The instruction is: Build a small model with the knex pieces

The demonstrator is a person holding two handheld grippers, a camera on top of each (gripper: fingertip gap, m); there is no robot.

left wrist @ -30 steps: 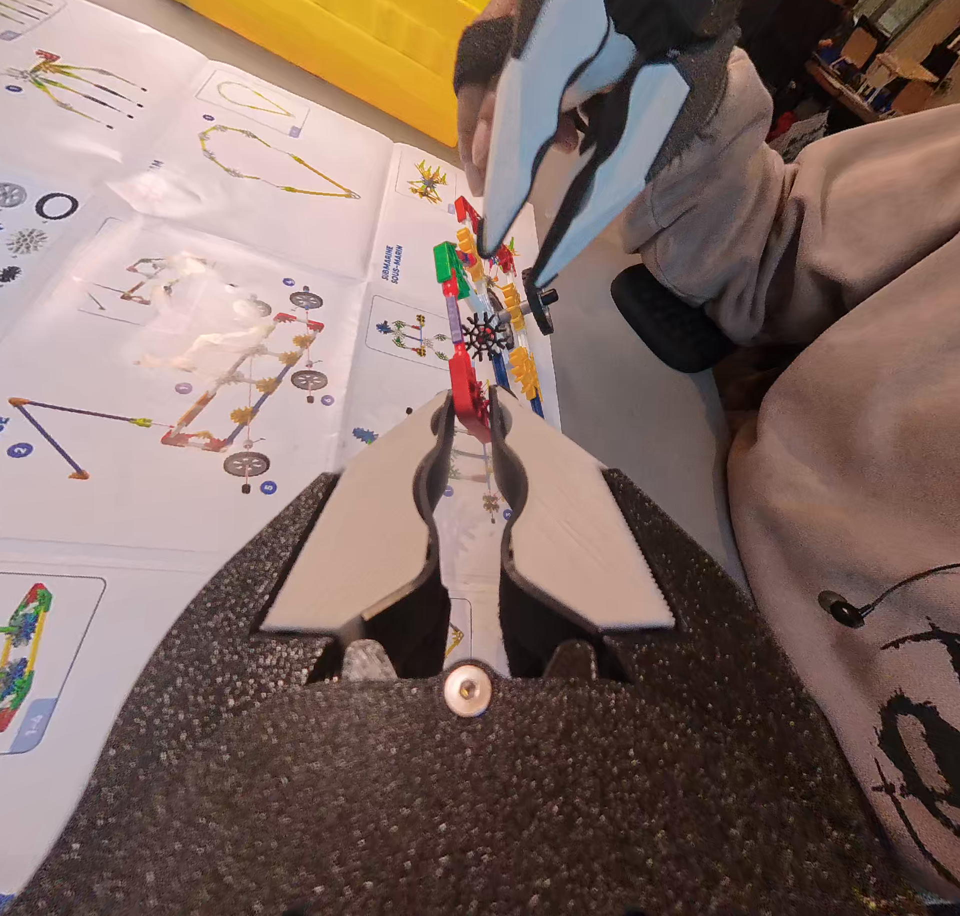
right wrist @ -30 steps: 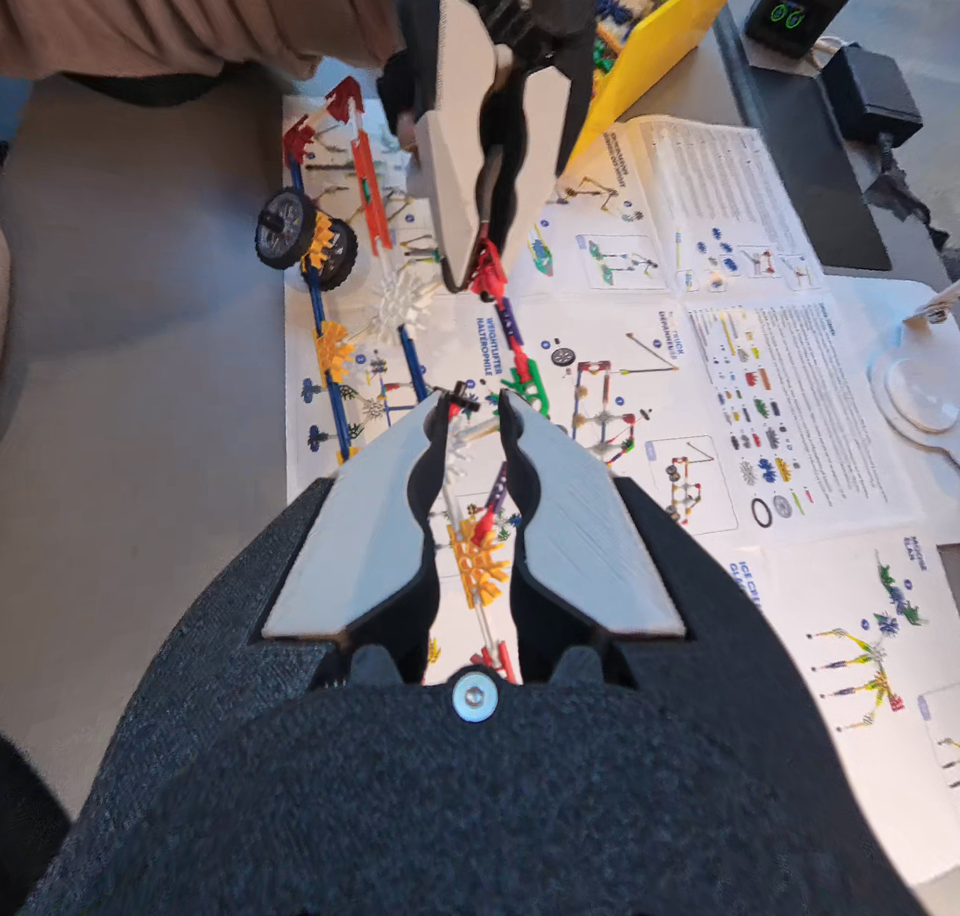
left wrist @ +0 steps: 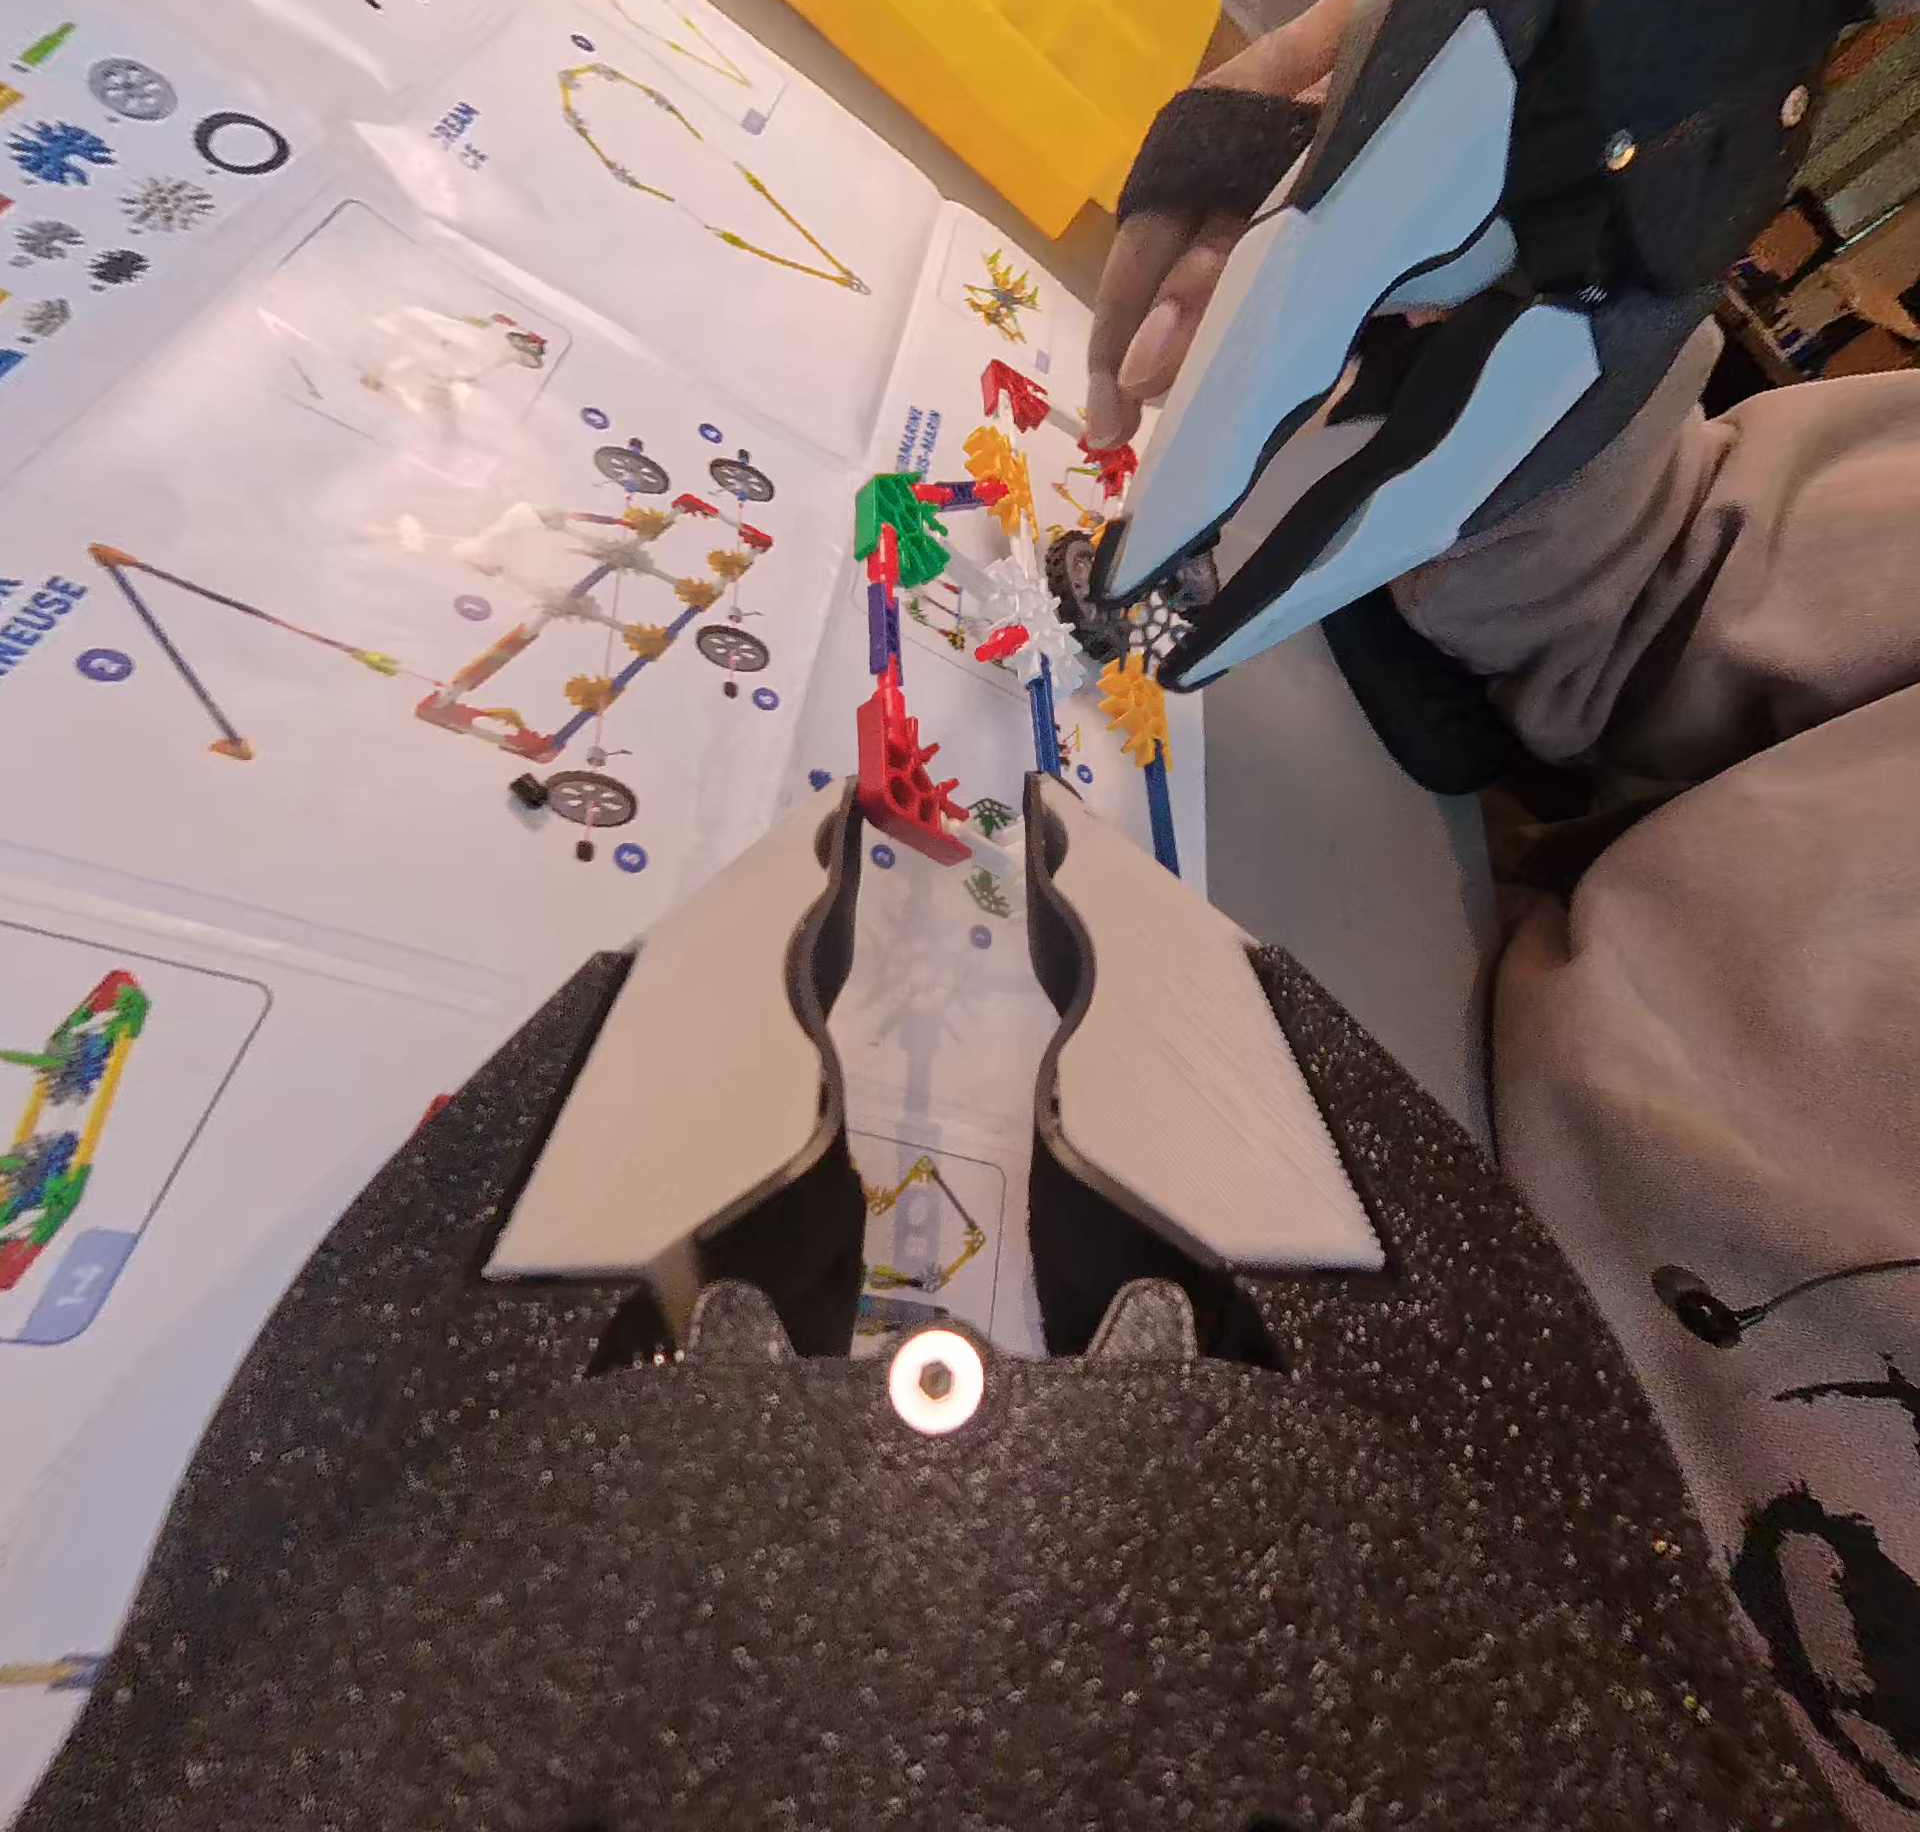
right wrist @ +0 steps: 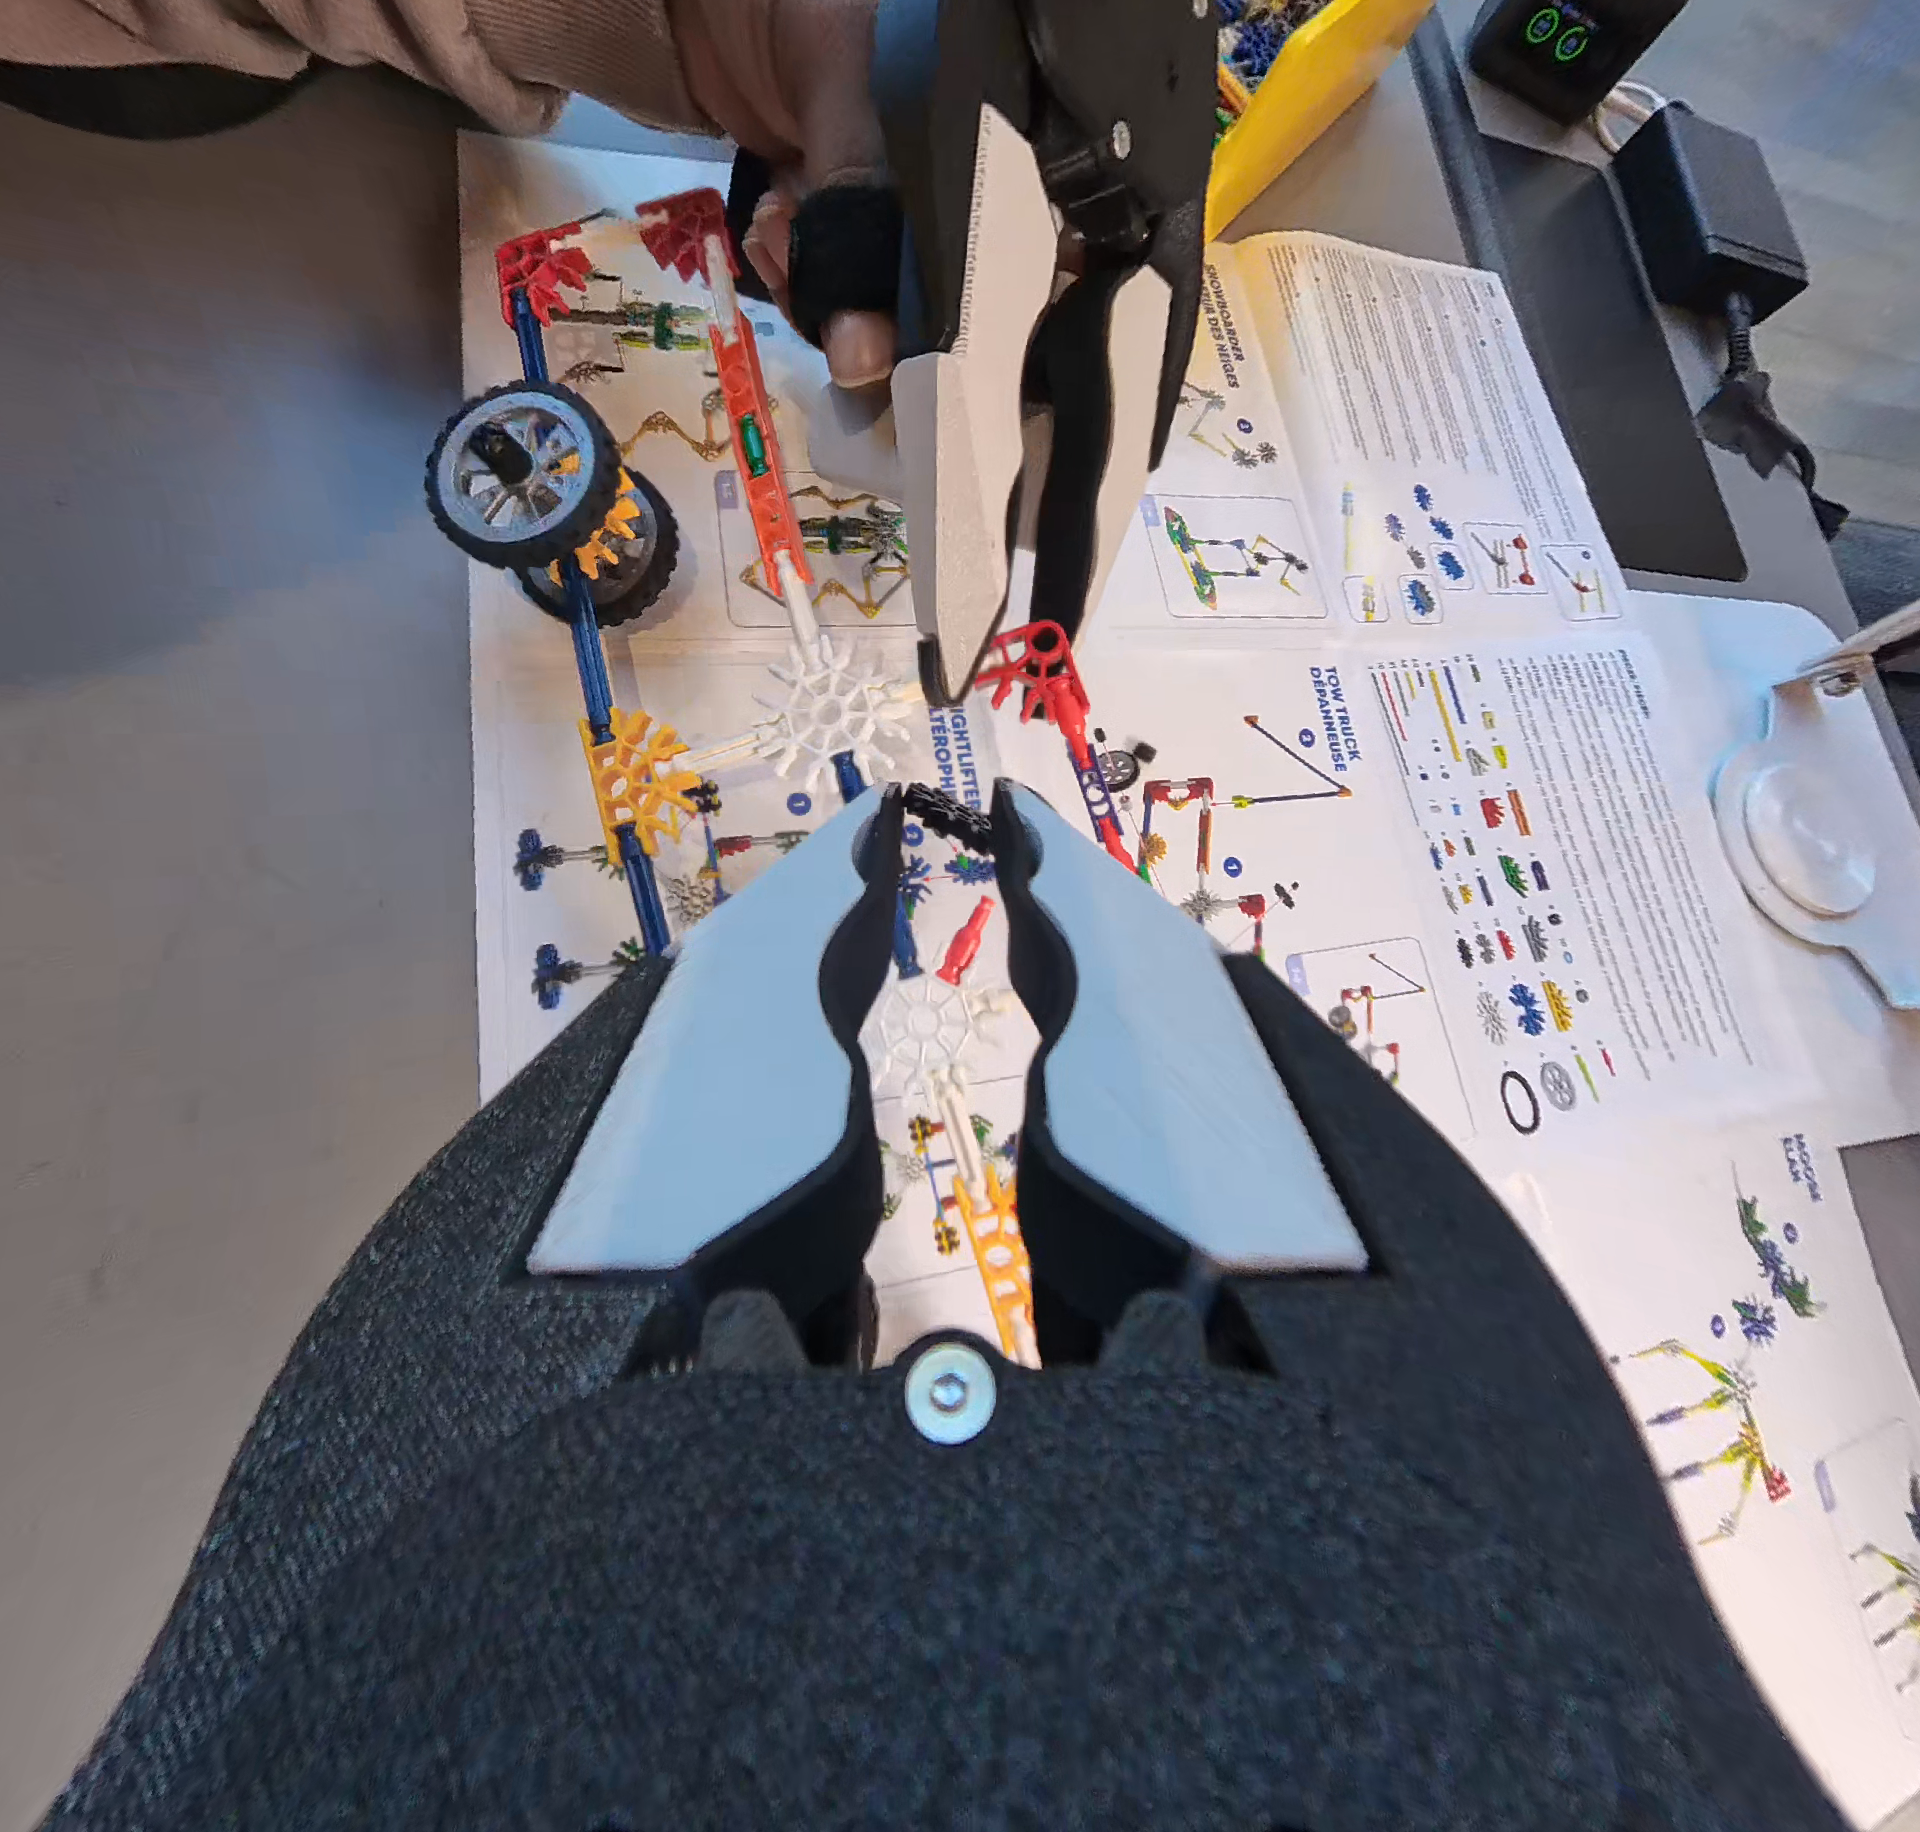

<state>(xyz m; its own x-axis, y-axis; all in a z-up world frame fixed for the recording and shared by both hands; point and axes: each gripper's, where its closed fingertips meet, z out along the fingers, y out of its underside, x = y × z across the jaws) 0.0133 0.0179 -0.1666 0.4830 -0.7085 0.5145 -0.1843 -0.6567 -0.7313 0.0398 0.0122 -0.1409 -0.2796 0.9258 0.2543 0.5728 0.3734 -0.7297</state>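
Left gripper (left wrist: 940, 806) of mine stands with its jaws parted, the red corner connector (left wrist: 906, 780) lying against the inner face of the left finger and clear of the right one, so it grips nothing. That connector ends a rod-and-connector frame (left wrist: 1023, 629) lying flat on the instruction sheet (left wrist: 312, 556), its long axis running away from me toward the yellow bin (left wrist: 997, 37). My right gripper (right wrist: 943, 814) is closed on a small black spoked connector (right wrist: 948, 816), pinched at the very fingertips and held above the sheet. From the right wrist view the frame's blue rod (right wrist: 613, 743) runs lengthwise away from that gripper, with yellow connectors (right wrist: 636, 780) and white connectors (right wrist: 831, 712) along it and a pair of grey-hubbed wheels (right wrist: 525, 478) at the far left. Beyond lie a grey surface (right wrist: 229, 847), a clear round suction piece (right wrist: 1808, 847), and a black charger (right wrist: 1714, 213) beside a small black device with green lights (right wrist: 1579, 11).
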